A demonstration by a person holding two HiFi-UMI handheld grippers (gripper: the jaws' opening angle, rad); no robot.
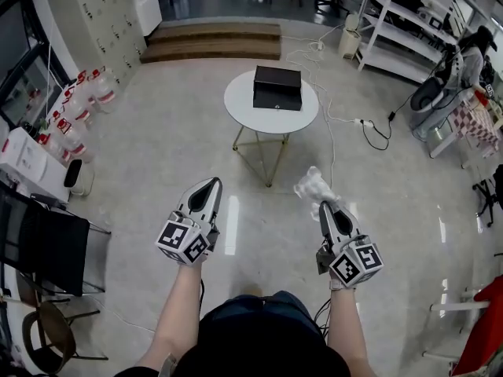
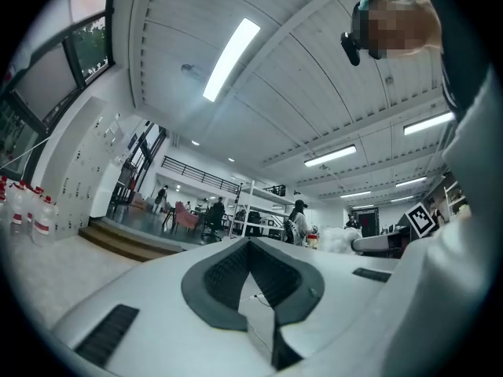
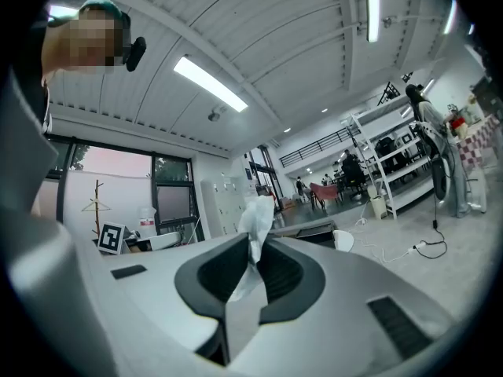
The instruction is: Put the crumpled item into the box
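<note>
Crumpled white paper wad, centre-right, looks light and soft, edge-pinched in right gripper; left gripper clenched empty.

Round white bench on thin metal legs stands ahead of the tongs and well apart from them. It lies between the lines of the left tongs and the right tongs. One black box rests on the bench top, toward its far edge. The bench stands on a pale glossy floor. On the floor ahead and to the right of the right tongs lie a white power strip and loose cables. Far to the left of the left tongs, red-capped bottles stand on the floor along the wall.
</note>
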